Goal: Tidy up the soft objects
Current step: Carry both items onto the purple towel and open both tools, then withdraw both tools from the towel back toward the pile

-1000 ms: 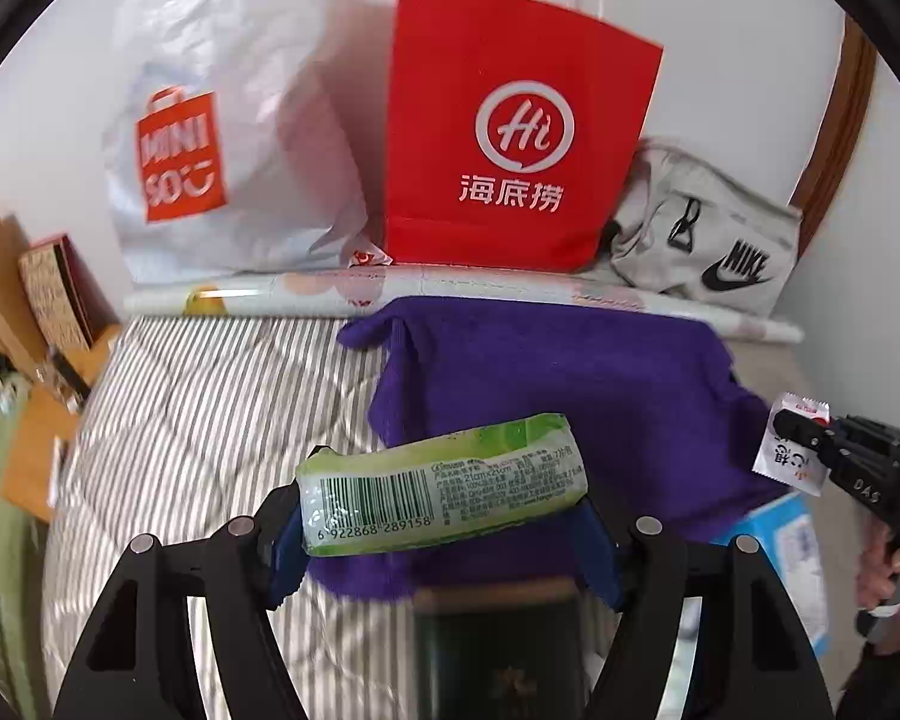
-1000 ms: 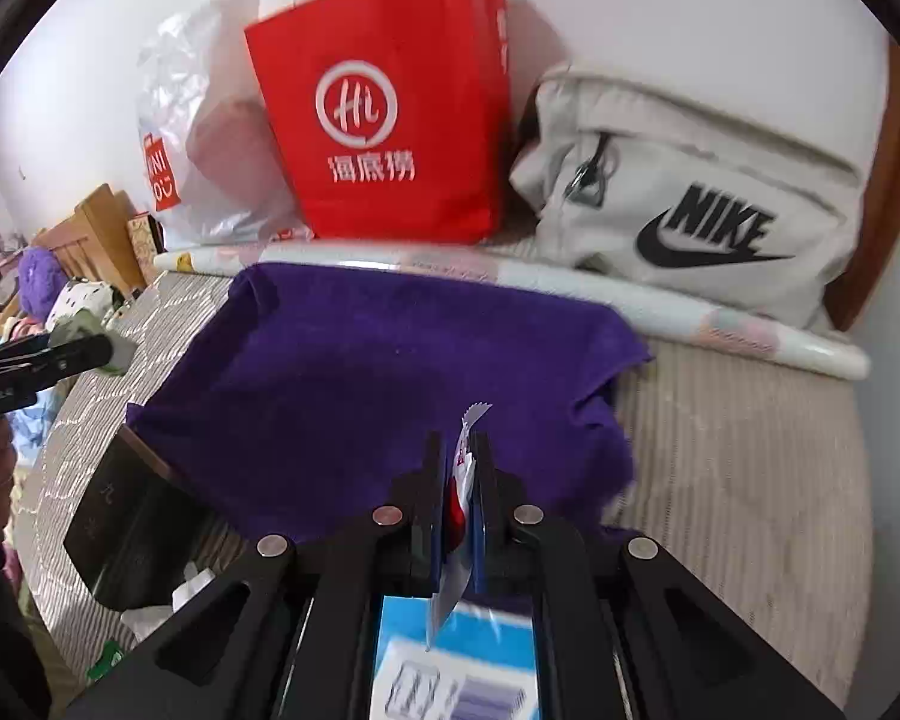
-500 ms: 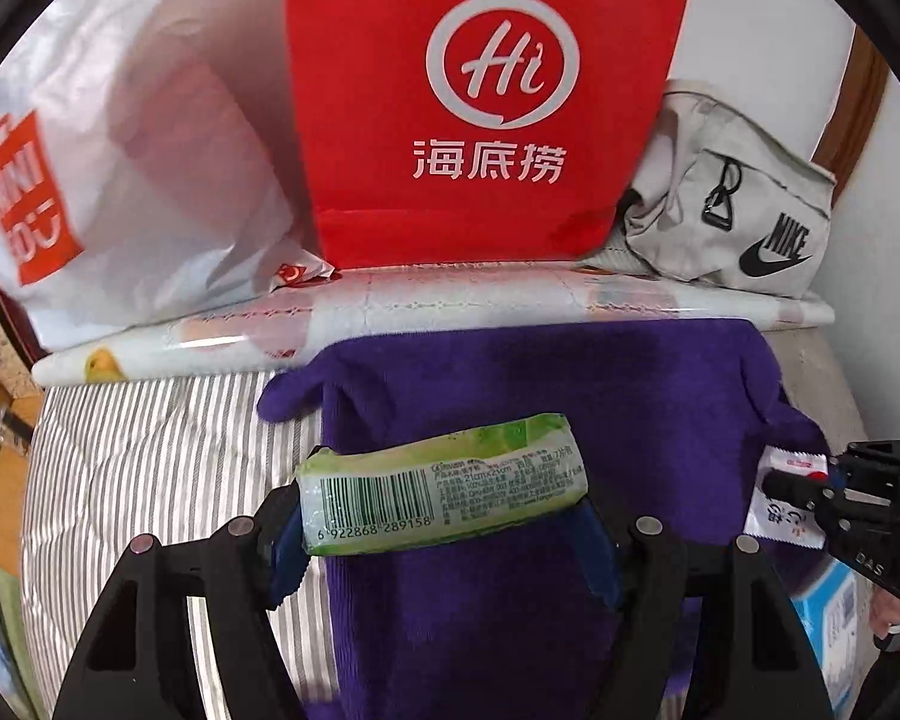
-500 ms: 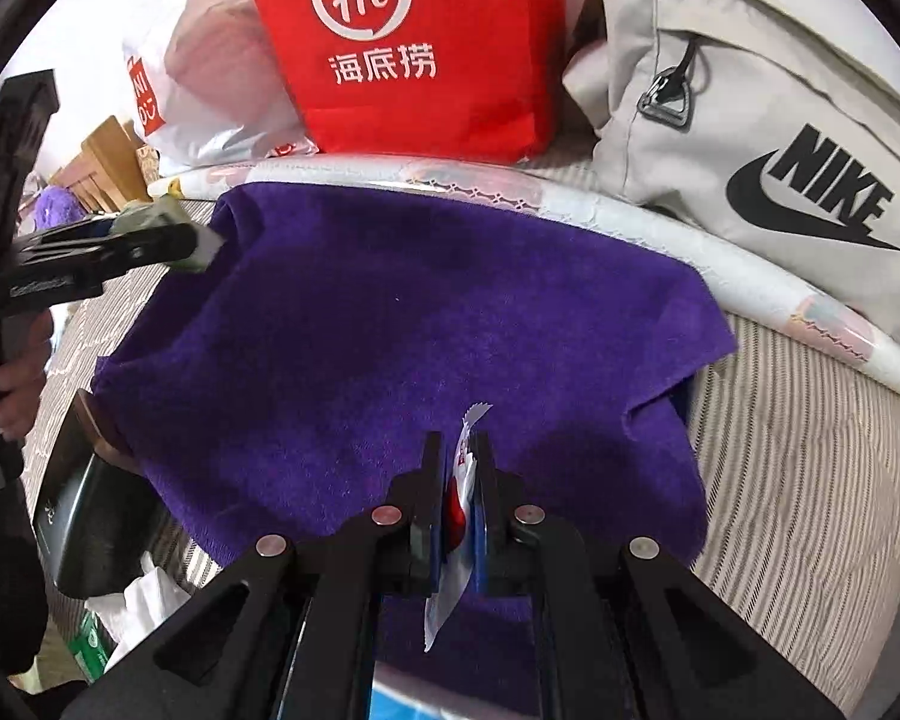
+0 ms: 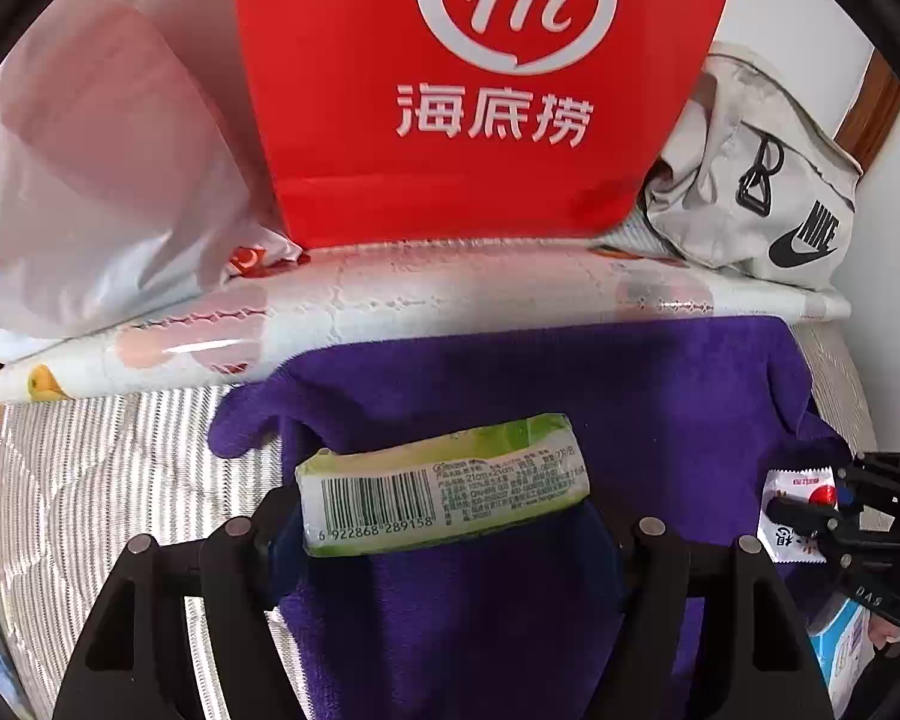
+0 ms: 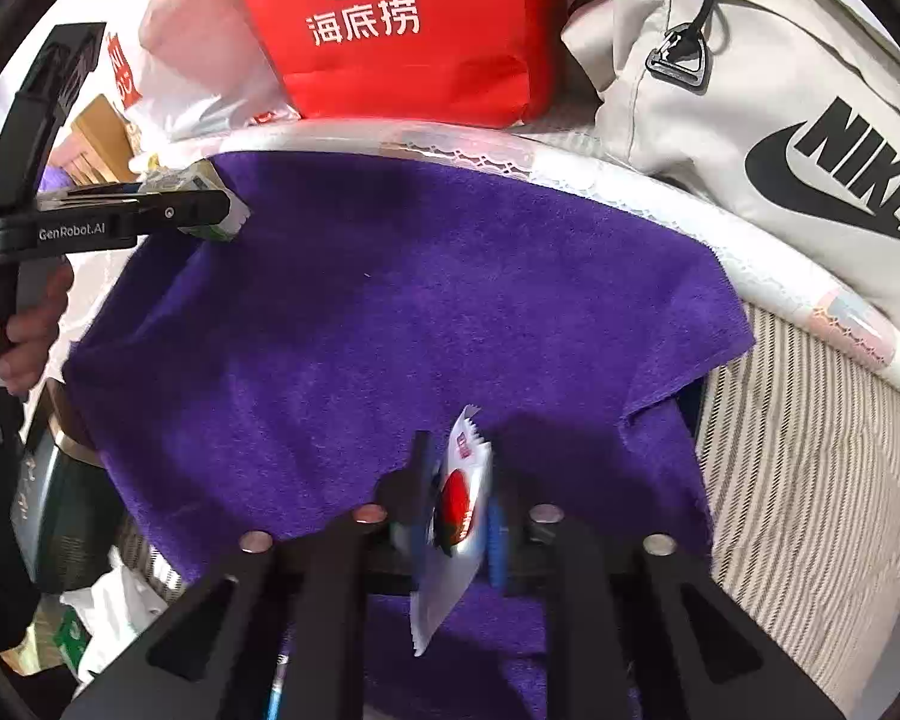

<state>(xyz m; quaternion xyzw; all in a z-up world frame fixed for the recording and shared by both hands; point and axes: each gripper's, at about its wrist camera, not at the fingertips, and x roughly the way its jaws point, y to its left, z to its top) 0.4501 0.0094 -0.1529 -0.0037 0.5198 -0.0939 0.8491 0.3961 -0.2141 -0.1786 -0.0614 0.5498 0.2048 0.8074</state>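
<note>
Left gripper (image 5: 444, 498): its jaws stood wide and clamped the green plastic pack of tissues with a barcode label (image 5: 444, 489) by its two ends; the pack lay crosswise between them, above the purple cloth; in the right wrist view the same gripper (image 6: 222, 213) came in from the left edge, a hand (image 6: 21, 330) around its handle.
Right gripper (image 6: 459, 498): its jaws had just been opening; a gap showed on either side of the small white sachet with a red dot (image 6: 456, 510); the sachet stood on edge between the blue pads, tilted; whether a pad touched it I could not tell.
Purple terry cloth (image 6: 420, 312): spread over the striped bed cover (image 6: 810, 480); rumpled at its right edge.
Behind the cloth: a long white printed roll (image 5: 390, 312) lay across the bed; a red paper bag with a white logo (image 5: 480, 90) stood upright beyond it; a white plastic shopping bag (image 5: 108, 168) on its left; a pale grey fabric bag with a black logo (image 6: 780, 120) on its right.
</note>
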